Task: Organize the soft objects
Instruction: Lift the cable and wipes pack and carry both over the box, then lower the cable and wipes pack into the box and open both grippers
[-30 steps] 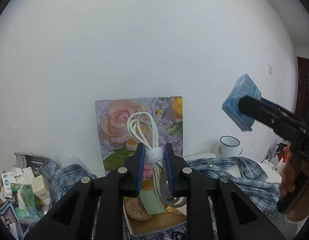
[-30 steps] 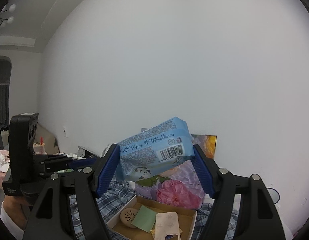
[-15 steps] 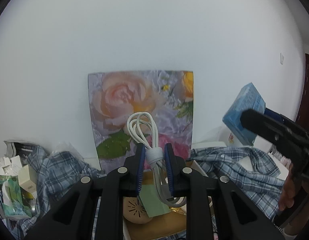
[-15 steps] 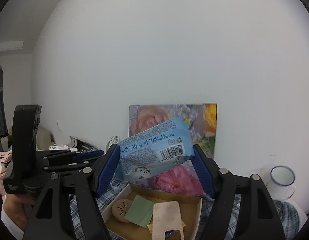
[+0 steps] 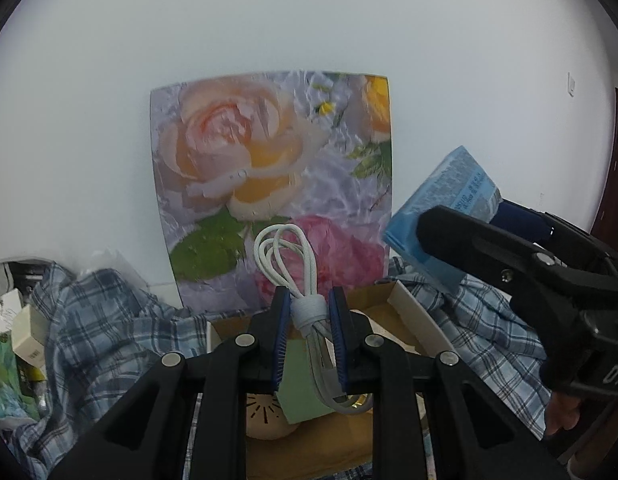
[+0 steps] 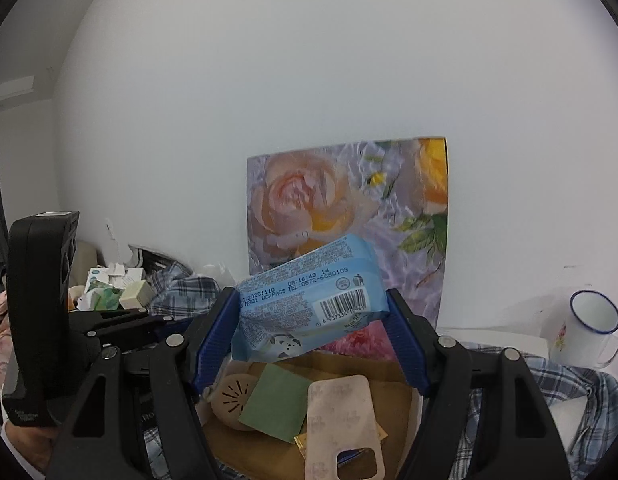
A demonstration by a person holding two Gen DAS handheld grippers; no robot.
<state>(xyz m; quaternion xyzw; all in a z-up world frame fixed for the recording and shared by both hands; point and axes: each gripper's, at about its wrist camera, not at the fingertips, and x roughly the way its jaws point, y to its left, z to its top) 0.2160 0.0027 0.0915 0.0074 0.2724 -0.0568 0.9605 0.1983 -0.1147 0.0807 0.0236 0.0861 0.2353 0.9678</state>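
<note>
My left gripper point(image 5: 307, 334) is shut on a coiled white cable point(image 5: 297, 268) and holds it above an open cardboard box point(image 5: 393, 312). My right gripper point(image 6: 311, 334) is shut on a blue tissue pack point(image 6: 309, 304), held above the same box point(image 6: 393, 376). The pack also shows at the right of the left wrist view point(image 5: 445, 208). In the box lie a round beige piece point(image 6: 229, 400), a green pad point(image 6: 275, 404) and a pink phone case point(image 6: 343, 424).
A flower picture point(image 5: 269, 184) leans on the white wall behind the box. A blue plaid shirt point(image 5: 93, 320) lies around the box. Small boxes and packets point(image 6: 117, 288) are piled at the left. A white enamel mug point(image 6: 585, 328) stands at the right.
Both grippers have come closer to the box and the flower picture and lower, each still holding its object.
</note>
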